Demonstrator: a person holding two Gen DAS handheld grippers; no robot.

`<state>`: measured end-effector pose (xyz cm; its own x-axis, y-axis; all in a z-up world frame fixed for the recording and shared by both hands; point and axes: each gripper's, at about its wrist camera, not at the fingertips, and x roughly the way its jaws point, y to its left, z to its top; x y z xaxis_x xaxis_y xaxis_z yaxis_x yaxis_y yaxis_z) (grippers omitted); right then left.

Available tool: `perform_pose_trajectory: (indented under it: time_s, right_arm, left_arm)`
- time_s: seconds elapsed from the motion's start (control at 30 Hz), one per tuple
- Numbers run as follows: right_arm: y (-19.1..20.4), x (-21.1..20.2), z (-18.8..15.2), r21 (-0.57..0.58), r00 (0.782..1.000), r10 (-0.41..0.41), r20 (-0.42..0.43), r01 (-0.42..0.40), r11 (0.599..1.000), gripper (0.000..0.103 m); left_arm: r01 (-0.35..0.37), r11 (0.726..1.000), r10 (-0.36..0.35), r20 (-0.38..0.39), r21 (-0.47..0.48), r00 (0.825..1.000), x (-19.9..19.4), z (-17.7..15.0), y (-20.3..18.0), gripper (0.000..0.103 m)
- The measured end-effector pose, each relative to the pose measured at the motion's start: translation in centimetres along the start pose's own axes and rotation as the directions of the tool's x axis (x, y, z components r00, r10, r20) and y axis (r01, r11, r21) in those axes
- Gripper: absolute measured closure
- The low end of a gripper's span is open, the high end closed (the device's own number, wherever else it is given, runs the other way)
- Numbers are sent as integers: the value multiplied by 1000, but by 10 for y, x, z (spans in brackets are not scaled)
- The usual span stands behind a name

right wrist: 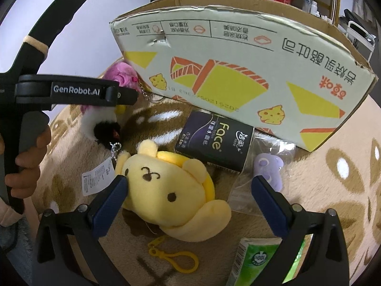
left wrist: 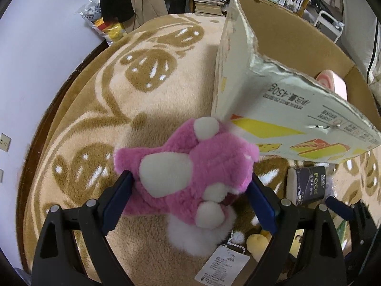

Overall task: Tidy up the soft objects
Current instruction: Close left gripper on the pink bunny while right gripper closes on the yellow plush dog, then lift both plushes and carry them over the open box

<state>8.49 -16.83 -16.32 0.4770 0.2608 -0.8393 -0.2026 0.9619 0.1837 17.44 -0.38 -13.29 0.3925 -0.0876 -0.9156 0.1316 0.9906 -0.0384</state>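
My left gripper (left wrist: 190, 183) is shut on a pink and white plush toy (left wrist: 188, 166) and holds it above the rug, close to the near flap of a cardboard box (left wrist: 293, 47). The pink plush also shows in the right wrist view (right wrist: 120, 74) behind the left gripper's body. My right gripper (right wrist: 189, 183) is open around a yellow dog plush (right wrist: 171, 188) lying on the rug; its left finger (right wrist: 112, 197) touches the plush's head, the right finger is apart. A pink soft item (left wrist: 333, 83) lies inside the box.
A dark tissue pack (right wrist: 214, 143), a purple item in a clear bag (right wrist: 269, 169), a green tissue pack (right wrist: 257, 259) and a black and white plush (right wrist: 102, 124) lie on the beige patterned rug (left wrist: 119, 95). The box flap (right wrist: 238, 71) overhangs them. Shelves stand behind.
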Motion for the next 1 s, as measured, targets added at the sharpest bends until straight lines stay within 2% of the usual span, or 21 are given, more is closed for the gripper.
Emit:
perform_pose_trajectory:
  time_s: [0.2, 0.27, 0.43, 0.57, 0.8, 1.0]
  right_arm:
    - [2, 3, -3, -6, 1000, 8, -15, -8, 1000, 0]
    - [2, 4, -3, -9, 1000, 13, -19, -14, 1000, 0]
    - [5, 7, -6, -6, 999, 45, -21, -45, 999, 16]
    - [13, 1, -8, -18, 998, 66, -18, -66, 998, 30]
    - [16, -12, -8, -23, 998, 55, 9, -55, 998, 34]
    - [9, -41, -6, 15, 996, 55, 74, -56, 998, 34]
  left_arm:
    - [9, 1000, -9, 5, 2, 1000, 0, 0, 1, 20]
    - [6, 1000, -6, 6, 1, 1000, -2, -2, 2, 27]
    - [25, 999, -24, 19, -27, 1000, -6, -3, 8, 32]
    - [30, 999, -29, 27, -37, 999, -10, -5, 9, 33]
    - [23, 998, -18, 79, -67, 997, -29, -13, 15, 33]
    - [20, 998, -10, 175, -54, 984, -52, -20, 10, 33]
